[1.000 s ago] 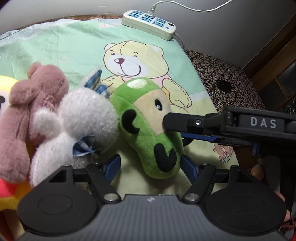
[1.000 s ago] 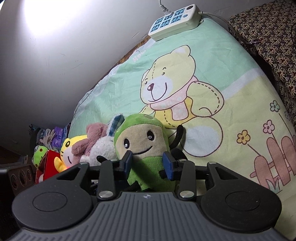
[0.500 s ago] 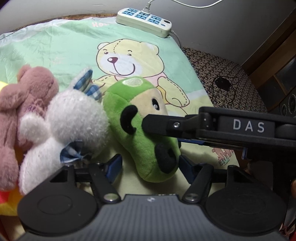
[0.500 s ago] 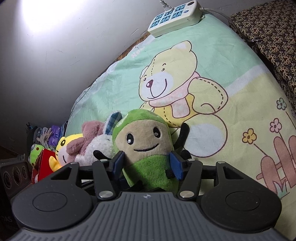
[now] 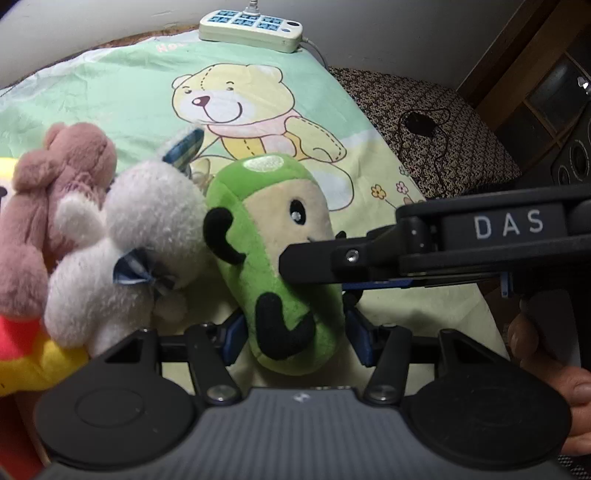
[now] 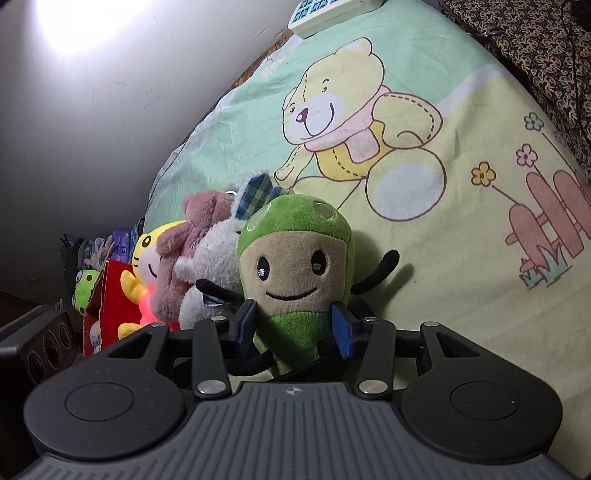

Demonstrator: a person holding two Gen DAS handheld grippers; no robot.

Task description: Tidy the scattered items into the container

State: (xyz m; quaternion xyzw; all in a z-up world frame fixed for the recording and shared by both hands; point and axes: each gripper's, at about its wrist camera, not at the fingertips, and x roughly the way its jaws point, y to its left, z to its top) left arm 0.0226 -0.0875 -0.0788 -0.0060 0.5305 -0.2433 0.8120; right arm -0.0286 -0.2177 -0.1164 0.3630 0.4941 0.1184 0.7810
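A green plush toy (image 5: 273, 266) with a beige face lies on the bear-print blanket (image 5: 110, 92). My left gripper (image 5: 295, 334) straddles its lower end, jaws closing, and both blue pads touch the plush. In the right wrist view the same green toy (image 6: 295, 258) faces me. My right gripper (image 6: 293, 328) is also closing, with its pads pressed on the green body below the face. Seen from the left wrist, the right gripper's finger (image 5: 321, 260) lies across the toy's face. A red box (image 6: 110, 295) stands at the left past the toys.
A white plush rabbit (image 5: 140, 236), a pink bear (image 5: 62, 177) and a yellow tiger (image 6: 147, 251) crowd against the green toy's left side. A power strip (image 5: 251, 31) lies at the blanket's far edge. A dark patterned cover (image 5: 424, 122) is on the right, where a hand (image 5: 546, 369) shows.
The left jaws have narrowed onto the green toy's lower end. The right jaws widened, then narrowed on its body again, and the right finger slid further across the toy's face.
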